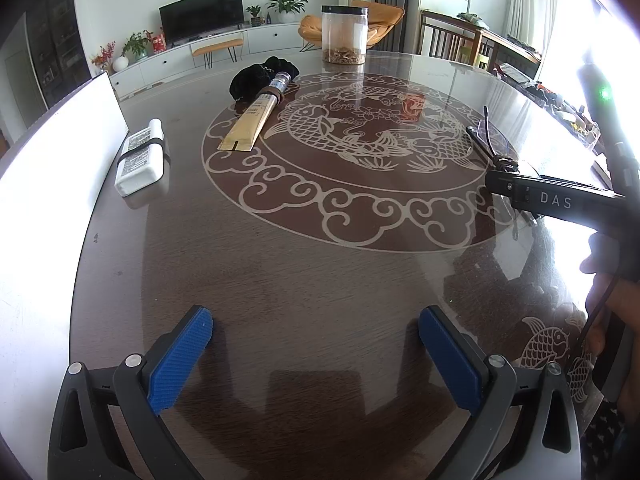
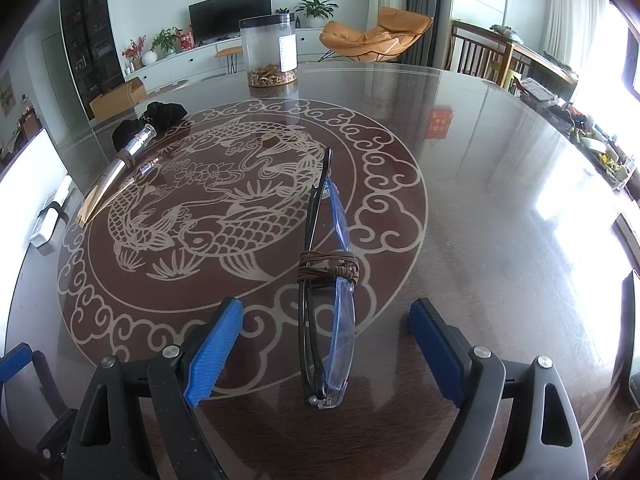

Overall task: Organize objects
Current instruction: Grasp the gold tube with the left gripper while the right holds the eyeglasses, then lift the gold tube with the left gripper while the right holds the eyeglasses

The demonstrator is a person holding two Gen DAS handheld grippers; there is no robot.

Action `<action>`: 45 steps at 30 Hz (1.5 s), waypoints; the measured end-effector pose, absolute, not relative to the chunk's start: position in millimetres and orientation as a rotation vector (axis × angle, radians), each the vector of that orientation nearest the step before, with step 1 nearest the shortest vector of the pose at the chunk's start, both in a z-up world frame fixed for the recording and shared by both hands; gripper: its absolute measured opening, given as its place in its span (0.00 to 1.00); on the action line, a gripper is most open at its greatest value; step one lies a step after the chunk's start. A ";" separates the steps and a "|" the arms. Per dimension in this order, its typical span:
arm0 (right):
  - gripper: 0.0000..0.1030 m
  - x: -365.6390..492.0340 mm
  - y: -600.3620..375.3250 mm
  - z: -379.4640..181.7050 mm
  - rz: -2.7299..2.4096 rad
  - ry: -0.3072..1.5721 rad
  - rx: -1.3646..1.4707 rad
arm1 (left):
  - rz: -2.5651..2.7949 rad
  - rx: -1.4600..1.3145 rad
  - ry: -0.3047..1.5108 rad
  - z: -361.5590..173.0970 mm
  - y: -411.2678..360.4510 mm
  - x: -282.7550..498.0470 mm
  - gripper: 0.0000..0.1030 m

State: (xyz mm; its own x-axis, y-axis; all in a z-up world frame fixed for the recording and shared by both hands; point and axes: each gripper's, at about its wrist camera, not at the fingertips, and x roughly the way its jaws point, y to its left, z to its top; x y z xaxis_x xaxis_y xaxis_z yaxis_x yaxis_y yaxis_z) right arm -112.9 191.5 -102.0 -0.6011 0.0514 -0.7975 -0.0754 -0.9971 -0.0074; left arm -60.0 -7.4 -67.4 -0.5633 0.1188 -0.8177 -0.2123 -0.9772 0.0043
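Blue-lensed folded glasses [image 2: 326, 304] flat on the table [image 2: 480, 200], untouched between the spread-apart right gripper [image 2: 326, 350] pads.

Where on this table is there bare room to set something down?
Bare: the near table in front of the left gripper, and the wide stretch right of the glasses. Crowded: the left edge, where the white bottle, gold tube and black cloth lie; the jar stands at the far edge.

light: daylight from right, blown out | glare: on table [image 1: 320, 264] | edges: fisheye-warped, dark corners | focus: sharp
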 end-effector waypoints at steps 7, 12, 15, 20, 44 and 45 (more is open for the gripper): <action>0.84 -112.9 191.4 -102.0 2.750 0.043 -1.368 | 2.545 -1.462 0.147 -58.1 -2.4 -84.7 1.00; 0.84 -112.7 191.3 -102.1 2.750 0.043 -1.368 | 2.671 -1.357 0.101 -26.9 -2.0 -131.2 1.00; 0.85 -112.9 191.5 -102.2 2.751 0.045 -1.368 | 2.728 -1.344 0.093 -26.1 -1.8 -182.8 1.00; 0.85 -113.6 191.2 -103.1 2.758 0.049 -1.370 | 2.690 -1.435 0.141 -45.2 -5.3 -261.4 1.00; 0.86 -114.3 191.1 -103.9 2.762 0.050 -1.373 | 2.757 -1.384 0.039 -62.6 3.0 -131.7 0.28; 0.86 -114.3 191.1 -103.9 2.762 0.050 -1.373 | 2.746 -1.381 0.039 -62.0 2.5 -117.8 0.29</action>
